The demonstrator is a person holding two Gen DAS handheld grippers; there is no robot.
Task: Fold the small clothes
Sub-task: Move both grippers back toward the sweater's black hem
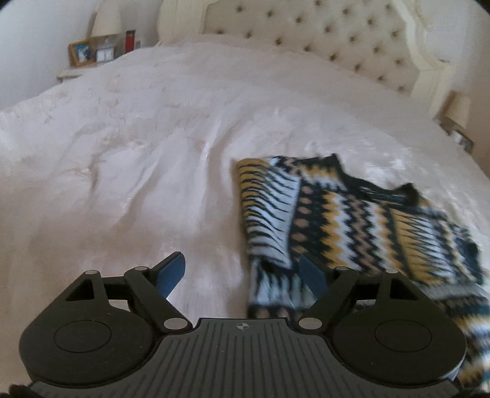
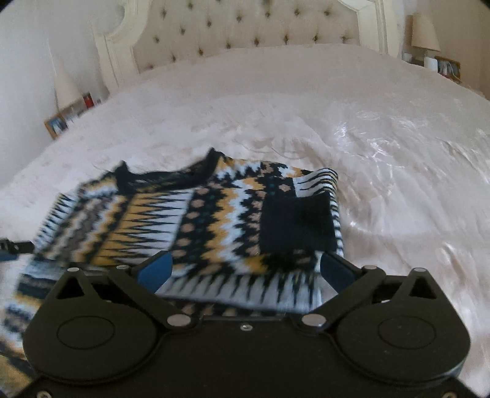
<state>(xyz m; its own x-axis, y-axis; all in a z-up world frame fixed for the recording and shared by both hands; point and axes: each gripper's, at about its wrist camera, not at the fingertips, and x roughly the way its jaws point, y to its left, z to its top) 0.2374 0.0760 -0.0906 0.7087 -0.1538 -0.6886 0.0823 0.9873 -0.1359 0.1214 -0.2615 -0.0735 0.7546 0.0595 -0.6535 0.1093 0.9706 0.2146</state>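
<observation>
Both open claws [image 1: 243,277] [image 2: 245,269] near folded sweater [image 2: 214,220].

Home bedroom: bed [image 1: 153,137] (tufted headboard [image 1: 321,33]), lamp [image 1: 107,18] on nightstand [image 1: 70,73].

Both grippers tilted fwd-down, jaws wide apart: left gripper [image 1: 242,272], right gripper [image 2: 245,269], nothing gripped.

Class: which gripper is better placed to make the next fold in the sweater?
Probably right. The right gripper, open, hangs directly over the sweater, its near edge between the fingers. The left gripper, open, sits mostly over bare bedspread.
</observation>
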